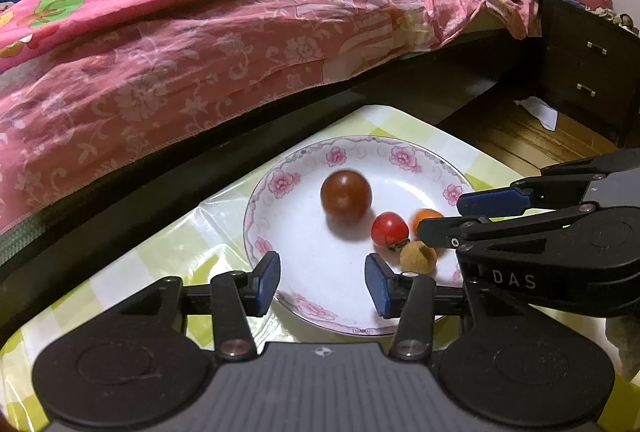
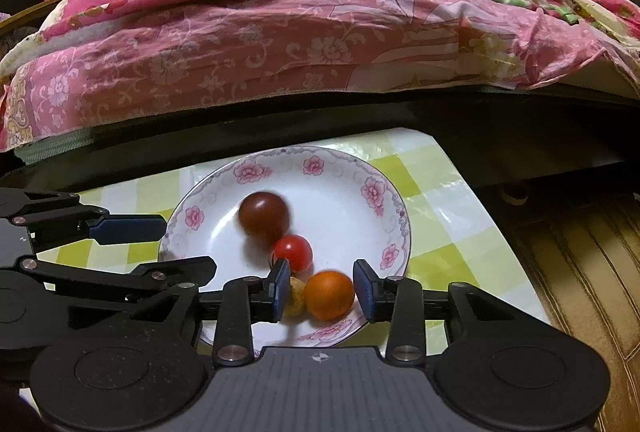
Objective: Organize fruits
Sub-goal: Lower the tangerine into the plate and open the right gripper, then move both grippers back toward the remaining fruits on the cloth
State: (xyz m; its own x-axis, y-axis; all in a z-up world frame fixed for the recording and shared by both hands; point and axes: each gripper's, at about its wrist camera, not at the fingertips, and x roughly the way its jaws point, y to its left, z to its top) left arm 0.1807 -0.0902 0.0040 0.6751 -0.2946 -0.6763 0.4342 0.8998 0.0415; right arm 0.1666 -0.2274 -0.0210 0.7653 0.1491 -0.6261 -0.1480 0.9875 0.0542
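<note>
Blurring the dark fruit [image 2: 264, 218], both spread claws, left [image 1: 322, 282] and right [image 2: 321, 288], hide plate [image 2: 224, 192] rim.

The plate's [image 1: 256, 216] left half lies bare; four fruits [image 1: 390, 230] and the right tool [image 1: 438, 218] crowd its right.

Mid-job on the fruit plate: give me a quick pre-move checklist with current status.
1. Right gripper open: ok.
2. Orange fruit between its fingers: ok.
3. Fingers touching orange fruit: cannot tell.
4. Tan fruit crowding the left finger: not ok.
5. Left gripper open, holding nothing: ok.
6. Dark red fruit at rest: cannot tell, it looks blurred.
7. All four fruits, including red tomato, on plate: ok.
</note>
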